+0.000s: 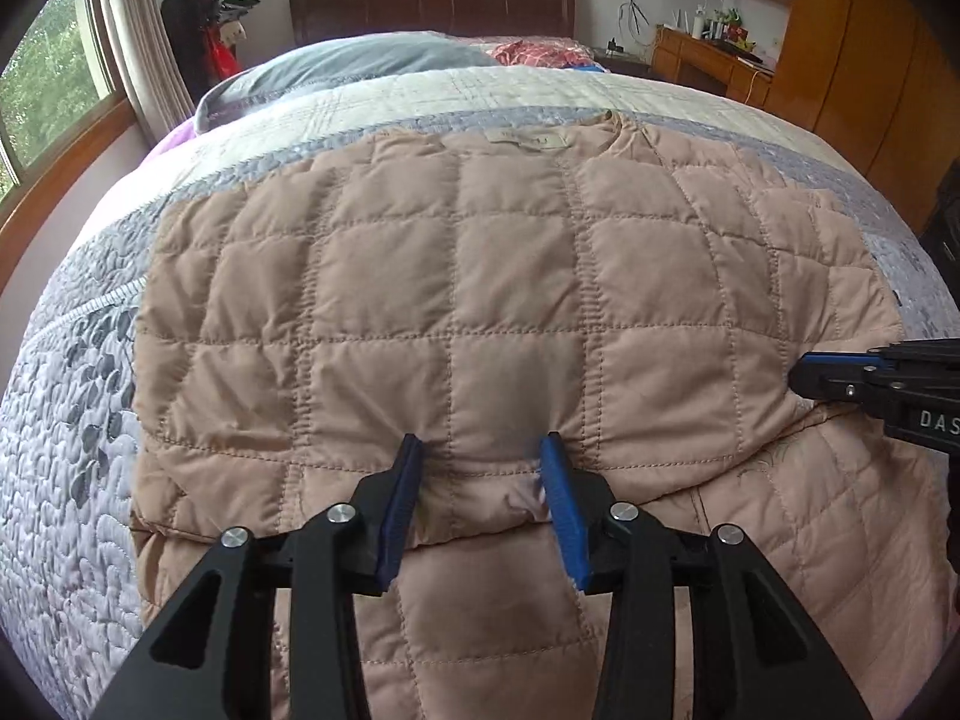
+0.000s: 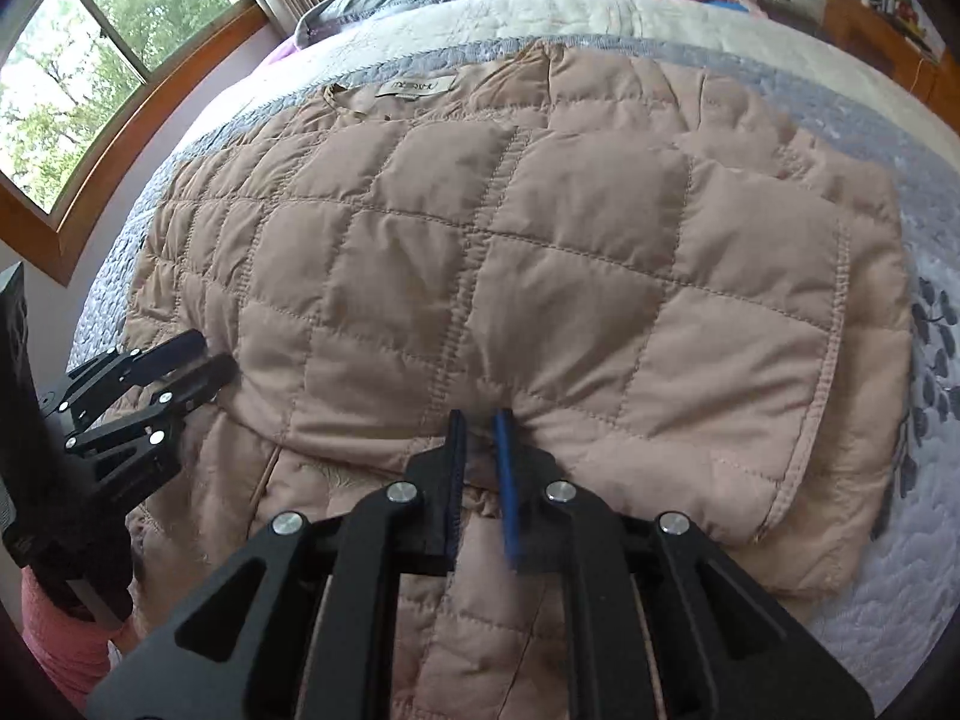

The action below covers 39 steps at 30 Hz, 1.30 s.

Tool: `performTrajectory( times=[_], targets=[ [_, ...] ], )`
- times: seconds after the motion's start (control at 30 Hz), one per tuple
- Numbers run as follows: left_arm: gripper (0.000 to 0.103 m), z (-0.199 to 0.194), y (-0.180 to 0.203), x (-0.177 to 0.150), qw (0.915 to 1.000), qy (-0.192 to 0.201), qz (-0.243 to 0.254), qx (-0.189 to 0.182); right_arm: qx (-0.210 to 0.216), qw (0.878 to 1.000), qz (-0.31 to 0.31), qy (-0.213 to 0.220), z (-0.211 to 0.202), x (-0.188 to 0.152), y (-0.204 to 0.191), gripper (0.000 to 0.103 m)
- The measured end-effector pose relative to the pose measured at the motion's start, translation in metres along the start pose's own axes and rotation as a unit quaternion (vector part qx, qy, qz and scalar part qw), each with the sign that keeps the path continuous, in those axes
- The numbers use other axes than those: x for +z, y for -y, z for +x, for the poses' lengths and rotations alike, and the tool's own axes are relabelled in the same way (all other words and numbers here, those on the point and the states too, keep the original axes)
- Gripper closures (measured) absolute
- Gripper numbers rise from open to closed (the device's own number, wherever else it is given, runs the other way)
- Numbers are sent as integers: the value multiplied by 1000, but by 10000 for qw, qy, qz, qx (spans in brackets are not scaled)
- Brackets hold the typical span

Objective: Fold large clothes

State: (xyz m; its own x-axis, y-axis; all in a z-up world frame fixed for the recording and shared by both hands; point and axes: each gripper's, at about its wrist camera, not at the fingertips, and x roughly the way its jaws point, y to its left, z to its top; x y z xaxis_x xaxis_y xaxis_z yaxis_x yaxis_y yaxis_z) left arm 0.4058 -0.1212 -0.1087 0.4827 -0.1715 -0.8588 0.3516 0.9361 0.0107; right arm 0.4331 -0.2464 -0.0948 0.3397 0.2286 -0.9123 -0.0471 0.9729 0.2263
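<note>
A beige quilted jacket (image 1: 480, 276) lies on the bed, collar and label at the far side, its near part folded up over the body; it also fills the right wrist view (image 2: 540, 276). My left gripper (image 1: 483, 447) is open, its blue pads either side of the folded hem. My right gripper (image 2: 480, 420) has its jaws nearly together, pinching a pucker of the jacket's folded edge. The right gripper also shows in the left wrist view (image 1: 807, 375) at the jacket's right edge, and the left gripper shows in the right wrist view (image 2: 210, 354).
A grey-white quilted bedspread (image 1: 72, 420) covers the bed. A grey pillow (image 1: 348, 66) and red patterned cloth (image 1: 540, 51) lie at the head by a dark headboard (image 1: 432, 3). Windows (image 2: 90, 60) are on the left, a wooden desk (image 1: 708, 60) and wardrobe (image 1: 852, 48) on the right.
</note>
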Motion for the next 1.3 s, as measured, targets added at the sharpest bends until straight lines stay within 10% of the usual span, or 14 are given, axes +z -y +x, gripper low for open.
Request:
performTrajectory(
  times=[0.43,0.73,0.97,1.3],
  targets=[
    [61,12,-33,85,9986,146,-481,158,-186,9986,271,414,-12,75,13,87],
    [59,32,-43,77,9976,-221,-648,34,-25,9986,447,291,8,70,31,84],
    [49,-70,-76,3,9983,171,-452,-324,304,9941,-195,1025,-96,-21,29,55],
    [30,-157,-143,-186,9950,-134,-979,-165,667,9933,-275,908,-150,-215,49,42]
  ],
)
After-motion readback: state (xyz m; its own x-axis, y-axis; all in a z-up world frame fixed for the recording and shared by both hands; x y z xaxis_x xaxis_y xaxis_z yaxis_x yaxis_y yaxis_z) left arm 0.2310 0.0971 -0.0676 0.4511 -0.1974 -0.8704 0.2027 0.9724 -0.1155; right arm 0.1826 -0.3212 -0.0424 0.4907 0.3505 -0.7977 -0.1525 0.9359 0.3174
